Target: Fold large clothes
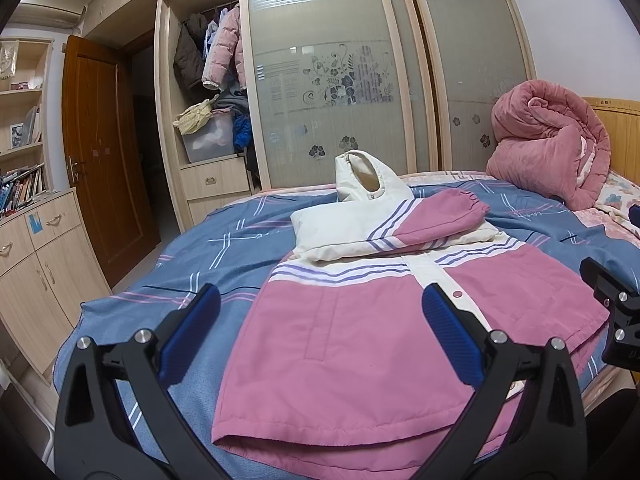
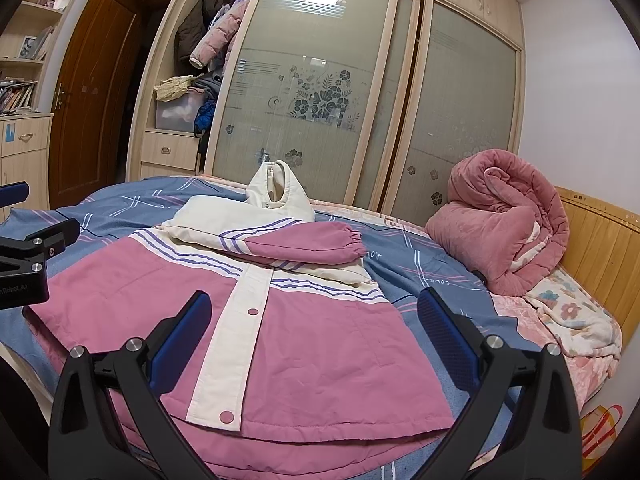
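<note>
Both the left gripper (image 1: 320, 332) and right gripper (image 2: 314, 336) hang unclenched above the padded jacket (image 2: 320, 340): soft, light, bulky; pinch the hem directly below.

Both cameras low, near bed (image 1: 208, 240) foot, facing wardrobe (image 1: 320, 80); left camera sits left; both see jacket (image 2: 312, 344).

A bedroom with a frosted-glass sliding wardrobe (image 1: 340, 80) at 12 o'clock, a brown wooden door (image 1: 100, 152) and bookshelf (image 1: 24, 136) at 9 o'clock, and a rolled pink quilt (image 1: 552, 140) on the blue-covered bed (image 1: 200, 248) at 2 o'clock.
</note>
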